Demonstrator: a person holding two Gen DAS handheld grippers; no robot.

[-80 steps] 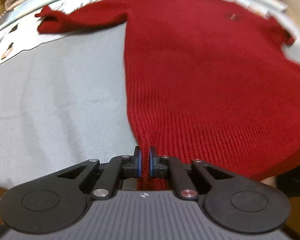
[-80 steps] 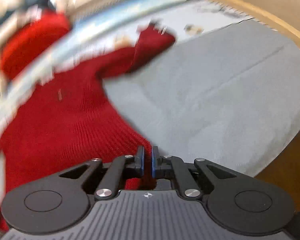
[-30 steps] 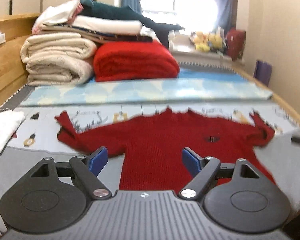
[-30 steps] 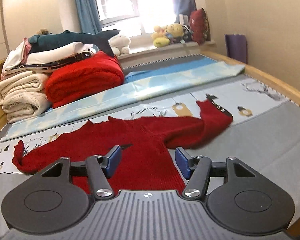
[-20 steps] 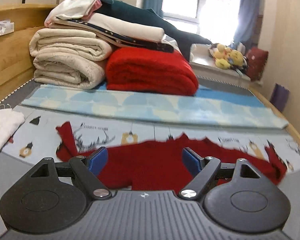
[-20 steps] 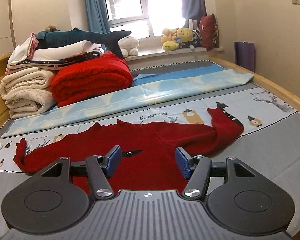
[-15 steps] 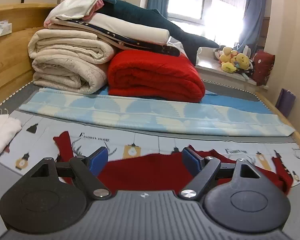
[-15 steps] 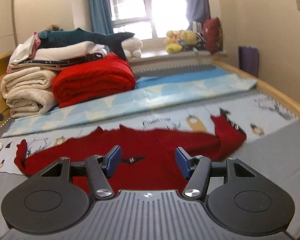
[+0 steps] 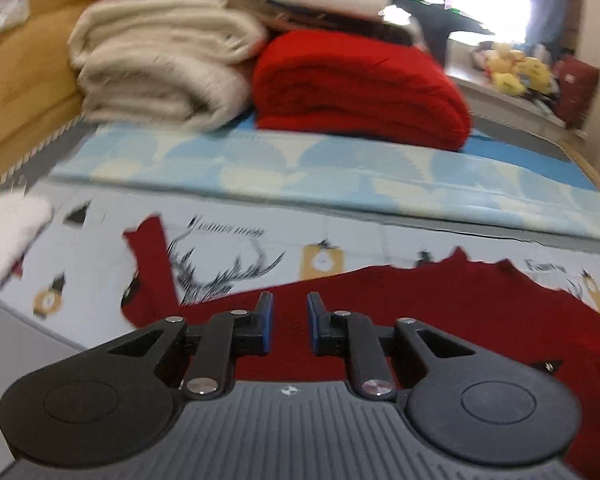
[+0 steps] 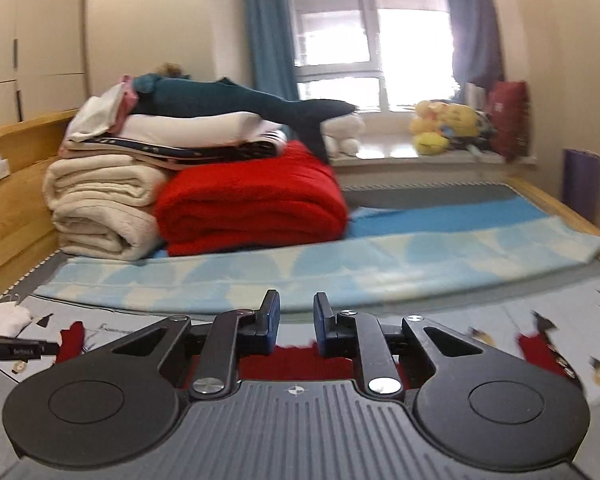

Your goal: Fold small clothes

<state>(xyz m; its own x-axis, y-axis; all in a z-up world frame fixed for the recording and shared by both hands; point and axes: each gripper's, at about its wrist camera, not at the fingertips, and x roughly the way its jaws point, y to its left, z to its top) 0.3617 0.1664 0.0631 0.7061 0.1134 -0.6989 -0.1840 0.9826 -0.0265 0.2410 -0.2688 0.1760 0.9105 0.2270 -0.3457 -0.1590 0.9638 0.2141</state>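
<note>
Both grippers closing, nothing between jaws: left gripper (image 9: 288,322) above red sweater (image 9: 460,304) laid flat on bed sheet (image 9: 100,248); right gripper (image 10: 297,322) likewise empty.

Daylight is streaming in through the window (image 10: 380,60) at the far wall, overexposing its panes to white glare in both views. The left wrist view is smearing with motion blur, most strongly over the folded blankets (image 9: 160,68). Fisheye distortion is bowing the room edges, and the corners are darkening.
</note>
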